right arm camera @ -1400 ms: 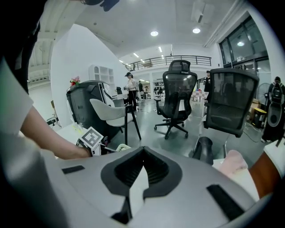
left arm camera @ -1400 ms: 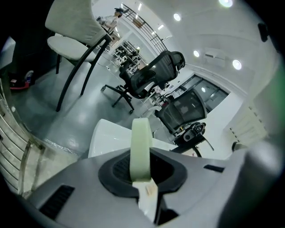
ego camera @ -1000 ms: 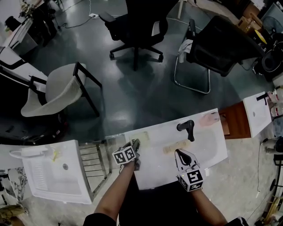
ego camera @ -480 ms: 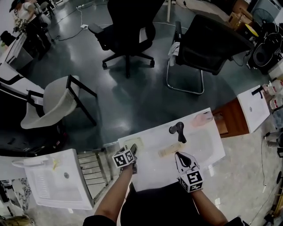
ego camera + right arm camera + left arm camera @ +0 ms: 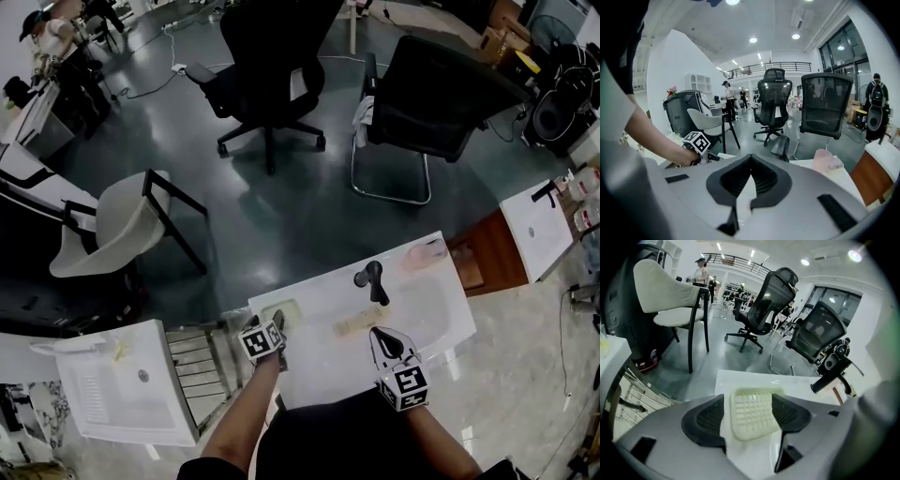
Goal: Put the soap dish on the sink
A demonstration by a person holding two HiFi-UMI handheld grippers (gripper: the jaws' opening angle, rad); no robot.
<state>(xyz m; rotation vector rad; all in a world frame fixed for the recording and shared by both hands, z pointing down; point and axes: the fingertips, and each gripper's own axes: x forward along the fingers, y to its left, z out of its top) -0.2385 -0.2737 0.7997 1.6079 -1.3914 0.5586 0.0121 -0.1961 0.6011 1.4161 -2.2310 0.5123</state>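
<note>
Soap dish (image 5: 752, 411): pale green, gridded top, at the left end of the white sink (image 5: 427, 314), nearest the person.
Left claw (image 5: 747, 397): clamped on the dish, one dark pad against each long side.
Right claw (image 5: 750, 158): shut, tips together, nothing held; low over the sink's near edge, well apart from the dish.
Black faucet (image 5: 370, 278): at the sink's far edge.
Pink object (image 5: 424, 253): far right corner of the sink.
Black office chairs (image 5: 272, 66): on the grey floor beyond.
</note>
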